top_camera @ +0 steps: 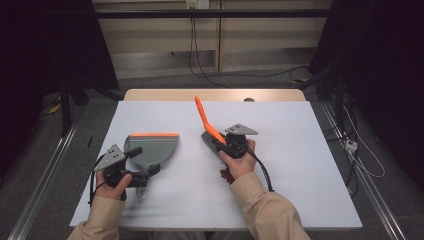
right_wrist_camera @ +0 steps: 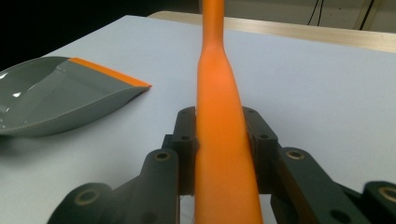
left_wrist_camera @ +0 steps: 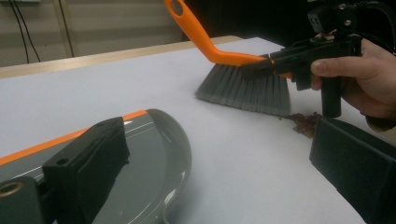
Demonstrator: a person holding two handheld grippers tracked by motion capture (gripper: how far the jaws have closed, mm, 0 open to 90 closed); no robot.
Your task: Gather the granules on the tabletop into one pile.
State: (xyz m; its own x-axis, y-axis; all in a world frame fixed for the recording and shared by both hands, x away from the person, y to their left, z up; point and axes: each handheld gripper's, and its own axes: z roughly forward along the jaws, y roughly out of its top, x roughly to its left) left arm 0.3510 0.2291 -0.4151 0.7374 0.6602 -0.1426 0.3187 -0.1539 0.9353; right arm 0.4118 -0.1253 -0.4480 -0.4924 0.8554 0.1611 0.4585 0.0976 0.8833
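Note:
A grey dustpan (top_camera: 152, 147) with an orange front lip lies flat on the white table (top_camera: 300, 150), left of centre. My left gripper (top_camera: 145, 160) stands open over the pan's near end; in the left gripper view its jaws are wide apart, one above the dustpan (left_wrist_camera: 154, 163). My right gripper (top_camera: 220, 142) is shut on the orange handle of a hand brush (top_camera: 204, 117). The brush's grey bristles (left_wrist_camera: 243, 86) rest on the table, with a small heap of brown crumbs (left_wrist_camera: 306, 123) just beside them. The handle (right_wrist_camera: 212, 28) runs up between the jaws of my right gripper (right_wrist_camera: 220, 116).
The white sheet covers a wooden tabletop whose far edge (top_camera: 215, 95) shows at the back. Cables (top_camera: 360, 150) lie on the floor to the right, and metal rails run along both sides of the table.

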